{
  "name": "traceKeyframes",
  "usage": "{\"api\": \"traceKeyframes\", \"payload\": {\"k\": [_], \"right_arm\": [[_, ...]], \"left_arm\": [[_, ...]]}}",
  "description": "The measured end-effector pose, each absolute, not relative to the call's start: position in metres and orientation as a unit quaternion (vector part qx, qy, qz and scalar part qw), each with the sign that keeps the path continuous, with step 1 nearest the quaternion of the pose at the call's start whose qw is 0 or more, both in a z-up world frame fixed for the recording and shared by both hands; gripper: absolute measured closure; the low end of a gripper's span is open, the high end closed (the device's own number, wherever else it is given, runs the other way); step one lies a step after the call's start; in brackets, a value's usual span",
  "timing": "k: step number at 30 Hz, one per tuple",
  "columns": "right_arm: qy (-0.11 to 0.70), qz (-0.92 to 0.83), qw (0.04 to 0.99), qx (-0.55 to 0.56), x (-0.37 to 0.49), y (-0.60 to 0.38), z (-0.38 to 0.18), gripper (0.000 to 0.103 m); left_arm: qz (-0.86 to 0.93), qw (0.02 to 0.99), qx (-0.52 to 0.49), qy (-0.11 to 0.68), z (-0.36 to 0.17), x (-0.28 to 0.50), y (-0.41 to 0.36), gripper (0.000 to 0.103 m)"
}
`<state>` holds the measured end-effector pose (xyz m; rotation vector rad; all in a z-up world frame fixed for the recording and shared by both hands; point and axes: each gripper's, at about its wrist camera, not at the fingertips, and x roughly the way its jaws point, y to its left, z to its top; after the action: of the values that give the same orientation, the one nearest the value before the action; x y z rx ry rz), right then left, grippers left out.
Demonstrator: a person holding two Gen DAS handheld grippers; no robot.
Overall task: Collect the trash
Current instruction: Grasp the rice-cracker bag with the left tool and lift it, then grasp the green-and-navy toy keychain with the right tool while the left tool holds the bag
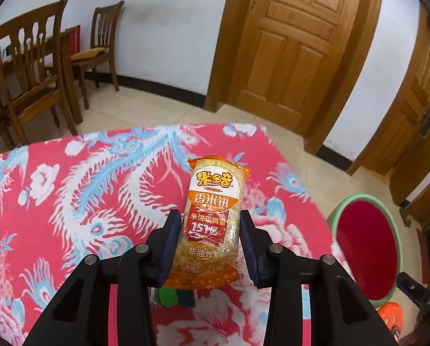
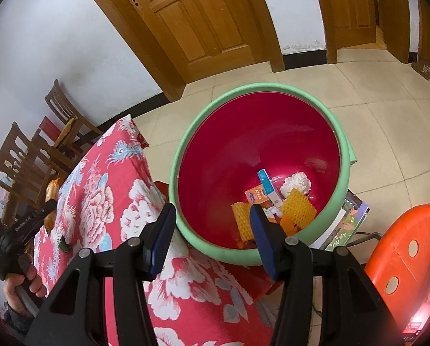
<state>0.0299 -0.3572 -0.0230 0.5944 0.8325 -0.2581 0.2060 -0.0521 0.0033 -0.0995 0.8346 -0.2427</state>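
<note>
A rice-cracker packet (image 1: 212, 219), orange and clear with red print, stands lengthwise between the blue pads of my left gripper (image 1: 209, 216). The jaws have closed onto its sides and hold it just above the red floral tablecloth (image 1: 70, 201). Beyond the table's right edge sits a red bin with a green rim (image 1: 334, 216). In the right wrist view my right gripper (image 2: 212, 210) hangs open and empty over the near rim of that bin (image 2: 186, 144). Inside lie yellow foam netting (image 2: 297, 209), a white paper wad (image 2: 297, 183) and a blue-white box (image 2: 268, 187).
A small green object (image 1: 168, 295) lies on the cloth under the left gripper. An orange plastic stool (image 2: 402, 245) with a phone on it stands right of the bin. Wooden chairs (image 1: 27, 66) are at the far left and wooden doors (image 1: 295, 43) behind.
</note>
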Motion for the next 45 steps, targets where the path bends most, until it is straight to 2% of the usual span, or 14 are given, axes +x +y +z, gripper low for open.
{"api": "traceKeyframes", "payload": {"k": [8, 16, 31, 45], "right_arm": [[0.391, -0.103, 0.872, 0.276, 0.029, -0.339, -0.012, 0.048], [0.387, -0.063, 0.883, 0.258, 0.034, -0.306, 0.001, 0.048], [0.397, 0.012, 0.897, 0.194, 0.052, -0.227, 0.015, 0.043], [0.426, 0.080, 0.895, 0.108, 0.094, -0.137, 0.011, 0.038]], "left_arm": [[-0.121, 0.915, -0.057, 0.381, 0.029, 0.181, -0.038, 0.061], [-0.095, 0.917, -0.070, 0.381, 0.032, 0.154, -0.007, 0.061], [-0.017, 0.920, -0.095, 0.381, 0.019, 0.115, 0.062, 0.061], [0.038, 0.914, -0.123, 0.385, -0.005, 0.112, 0.105, 0.061]]}}
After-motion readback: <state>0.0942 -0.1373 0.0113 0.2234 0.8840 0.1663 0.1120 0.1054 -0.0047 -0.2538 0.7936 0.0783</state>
